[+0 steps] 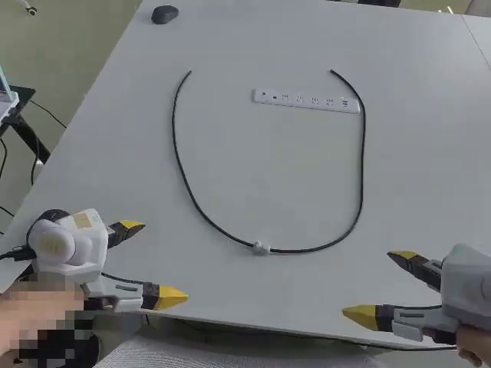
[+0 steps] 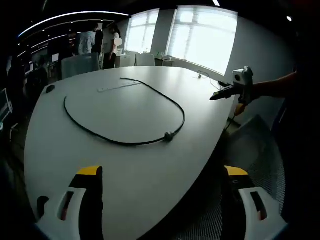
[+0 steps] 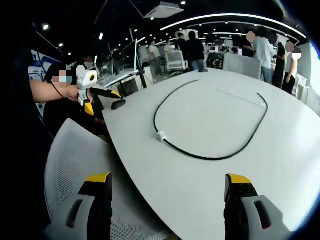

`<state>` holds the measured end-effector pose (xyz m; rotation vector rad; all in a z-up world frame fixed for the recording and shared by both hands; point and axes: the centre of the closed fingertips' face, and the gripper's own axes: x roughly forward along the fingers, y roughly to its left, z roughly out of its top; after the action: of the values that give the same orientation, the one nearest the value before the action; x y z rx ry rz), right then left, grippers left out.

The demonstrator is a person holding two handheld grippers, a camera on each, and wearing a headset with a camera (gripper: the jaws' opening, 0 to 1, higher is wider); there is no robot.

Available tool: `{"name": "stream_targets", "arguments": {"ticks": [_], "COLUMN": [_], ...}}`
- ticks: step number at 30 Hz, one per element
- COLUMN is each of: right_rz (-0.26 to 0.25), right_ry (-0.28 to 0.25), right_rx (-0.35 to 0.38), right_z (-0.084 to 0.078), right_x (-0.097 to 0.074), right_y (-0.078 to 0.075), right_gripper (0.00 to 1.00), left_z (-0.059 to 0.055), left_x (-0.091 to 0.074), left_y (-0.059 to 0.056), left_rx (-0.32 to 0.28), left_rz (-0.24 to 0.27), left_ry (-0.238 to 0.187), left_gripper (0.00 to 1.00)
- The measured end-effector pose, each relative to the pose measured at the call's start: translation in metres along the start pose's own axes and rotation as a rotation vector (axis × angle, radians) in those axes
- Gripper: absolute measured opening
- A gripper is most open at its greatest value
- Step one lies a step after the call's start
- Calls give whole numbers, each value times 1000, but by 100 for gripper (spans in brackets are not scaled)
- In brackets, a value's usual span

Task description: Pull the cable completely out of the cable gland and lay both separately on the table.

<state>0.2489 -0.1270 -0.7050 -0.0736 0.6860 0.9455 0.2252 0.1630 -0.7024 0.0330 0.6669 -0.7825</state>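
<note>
The white table (image 1: 430, 153) bears the black cable (image 1: 178, 153) in a wide U, so the pull looks unstarted. The left gripper (image 1: 153, 261) and right gripper (image 1: 376, 284) hover at the near edge, jaws spread, empty. Next, probably: one pinches the small cable gland (image 1: 260, 247) at the loop's near bend, the other the cable just beside it
</note>
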Motion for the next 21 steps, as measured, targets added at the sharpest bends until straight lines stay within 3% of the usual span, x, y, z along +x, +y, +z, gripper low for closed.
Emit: {"name": "stream_targets", "arguments": {"ticks": [21], "right_rz": [12], "right_ry": [19], "right_rx": [3], "right_z": [-8], "right_x": [-2], "right_y": [6], "right_gripper": [90], "left_z": [1], "left_x": [4], "left_y": [1], "left_rx": [2], "left_rz": [8], "left_ry": [0], "left_gripper": [98]}}
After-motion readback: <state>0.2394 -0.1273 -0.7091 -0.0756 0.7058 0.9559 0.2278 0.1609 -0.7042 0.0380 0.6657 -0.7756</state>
